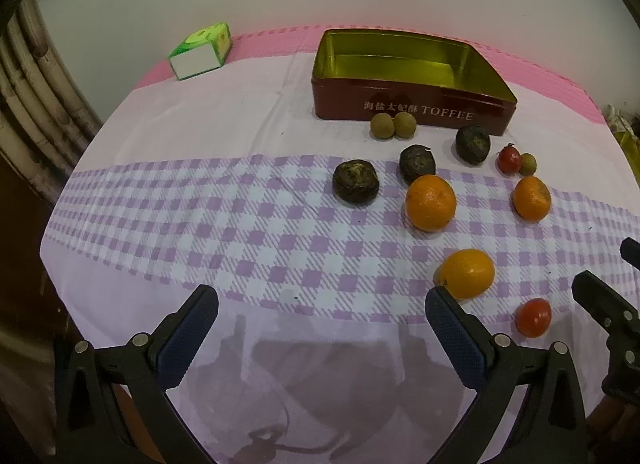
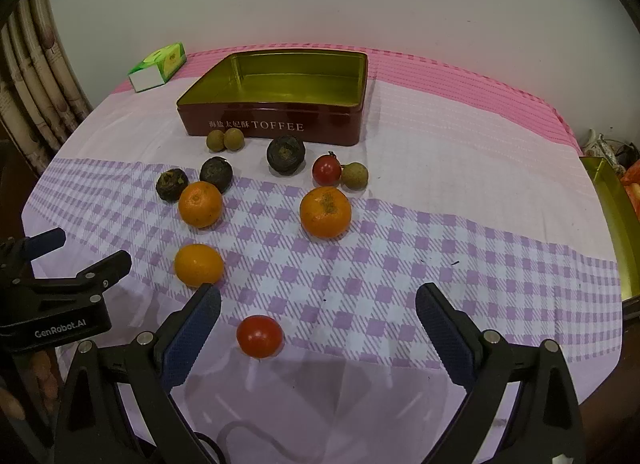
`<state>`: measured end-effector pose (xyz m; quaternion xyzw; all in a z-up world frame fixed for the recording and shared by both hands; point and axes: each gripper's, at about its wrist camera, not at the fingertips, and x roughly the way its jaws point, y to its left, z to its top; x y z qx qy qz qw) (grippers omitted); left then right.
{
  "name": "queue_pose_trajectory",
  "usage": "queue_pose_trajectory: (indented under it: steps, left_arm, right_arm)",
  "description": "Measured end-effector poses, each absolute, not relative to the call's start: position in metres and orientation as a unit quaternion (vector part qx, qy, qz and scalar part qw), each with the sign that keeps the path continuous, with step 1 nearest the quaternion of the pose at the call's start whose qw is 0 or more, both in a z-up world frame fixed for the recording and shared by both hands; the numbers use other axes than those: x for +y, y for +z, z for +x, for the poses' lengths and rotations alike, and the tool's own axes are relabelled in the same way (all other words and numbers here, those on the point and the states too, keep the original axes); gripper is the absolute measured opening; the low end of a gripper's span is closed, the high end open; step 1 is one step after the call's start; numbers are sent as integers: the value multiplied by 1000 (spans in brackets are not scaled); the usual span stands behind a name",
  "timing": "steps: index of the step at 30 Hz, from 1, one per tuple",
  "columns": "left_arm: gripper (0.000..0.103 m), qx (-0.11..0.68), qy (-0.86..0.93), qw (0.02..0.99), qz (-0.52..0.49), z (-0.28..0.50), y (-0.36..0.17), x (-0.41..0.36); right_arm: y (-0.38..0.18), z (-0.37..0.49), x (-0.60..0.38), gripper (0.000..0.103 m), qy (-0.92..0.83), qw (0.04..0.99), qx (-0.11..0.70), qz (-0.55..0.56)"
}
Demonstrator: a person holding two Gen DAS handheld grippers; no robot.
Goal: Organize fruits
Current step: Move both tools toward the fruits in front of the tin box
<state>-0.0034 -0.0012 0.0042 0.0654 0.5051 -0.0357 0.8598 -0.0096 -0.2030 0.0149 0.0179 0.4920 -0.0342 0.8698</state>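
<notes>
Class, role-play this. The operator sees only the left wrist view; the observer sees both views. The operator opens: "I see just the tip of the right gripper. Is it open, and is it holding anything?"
Observer: The right gripper is open, with nothing between its pads.
Operator: Where is the near tomato relative to it?
Observer: The tomato lies on the cloth and shows between the fingers, nearer the left finger.
Operator: What is at the table's right edge?
Observer: A second gold-lined tray sits there, well apart from the toffee tin.
</notes>
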Motion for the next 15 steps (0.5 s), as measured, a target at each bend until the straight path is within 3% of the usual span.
queue_pose_trajectory:
  steps: [15]
  left_arm:
    - [102,517,-25,853,61,0,0,1]
  right_arm:
    - [13,-10,-203,96,-35,868,495,19]
